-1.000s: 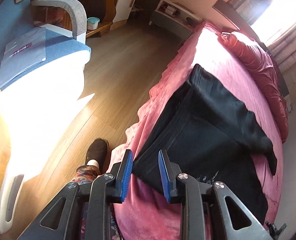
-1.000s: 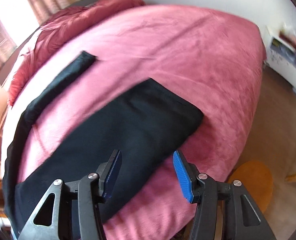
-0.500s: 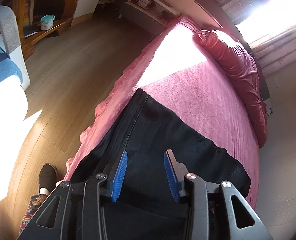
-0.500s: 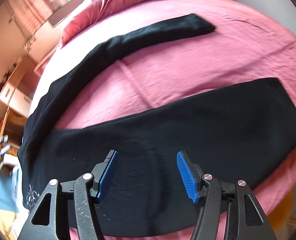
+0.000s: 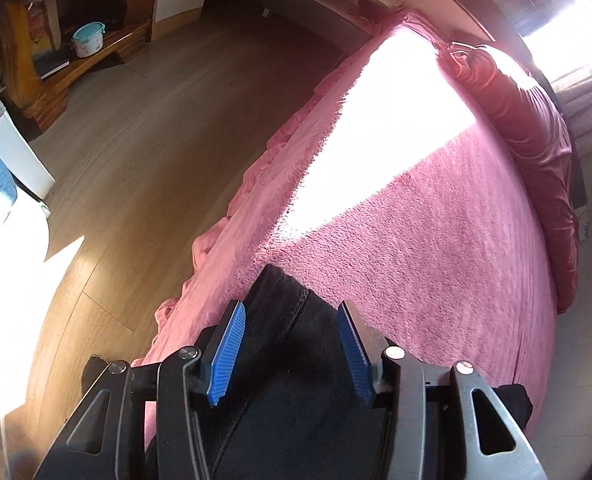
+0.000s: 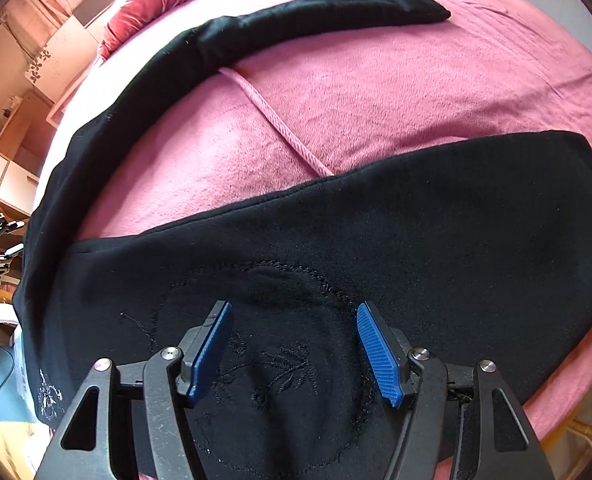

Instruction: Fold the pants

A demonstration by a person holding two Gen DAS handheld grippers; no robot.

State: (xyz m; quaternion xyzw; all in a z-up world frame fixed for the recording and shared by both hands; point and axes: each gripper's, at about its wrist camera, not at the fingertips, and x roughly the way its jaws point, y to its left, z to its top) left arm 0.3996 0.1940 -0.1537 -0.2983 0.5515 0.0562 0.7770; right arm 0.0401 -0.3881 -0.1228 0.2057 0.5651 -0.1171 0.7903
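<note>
Black pants (image 6: pixel 376 240) lying spread on pink blanket (image 6: pixel 376 92), right gripper (image 6: pixel 296 350) hovering over embroidery, jaws just opening, gripping nothing, left gripper (image 5: pixel 290 346) gaping over pants corner at 12 o'clock, unclamped.

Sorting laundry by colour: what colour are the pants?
Black pants, clearest in the right wrist view.

Hard daylight from the window (image 5: pixel 576 20) burns out a white patch on the bed (image 5: pixel 436 240) and floor (image 5: pixel 116 168). Edges bend and darken; both views are sharp.
</note>
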